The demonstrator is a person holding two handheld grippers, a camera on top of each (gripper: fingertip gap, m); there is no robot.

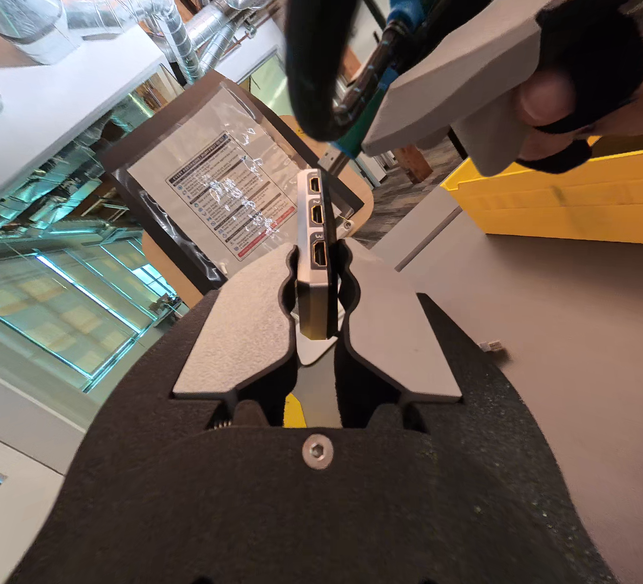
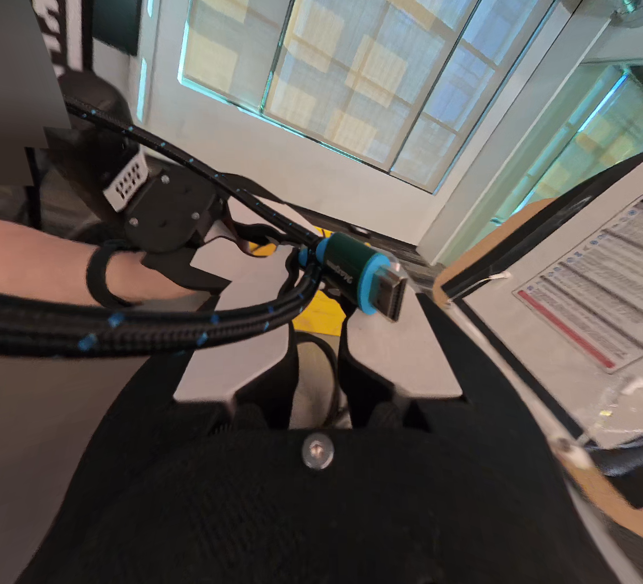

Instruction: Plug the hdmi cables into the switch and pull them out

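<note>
My left gripper is shut on the HDMI switch, a silver box held on edge with three empty ports in a row facing the camera. My right gripper is shut on the green HDMI plug, which has blue rings. The plug's metal tip points right. Its black braided cable loops off to the left. In the left wrist view the right gripper holds the plug above the switch. The plug's tip is just beside the top port, not in it.
A yellow bin stands at the right on the grey table. A laminated sheet on a black board stands behind the switch and shows at the right in the right wrist view. A small connector lies on the table.
</note>
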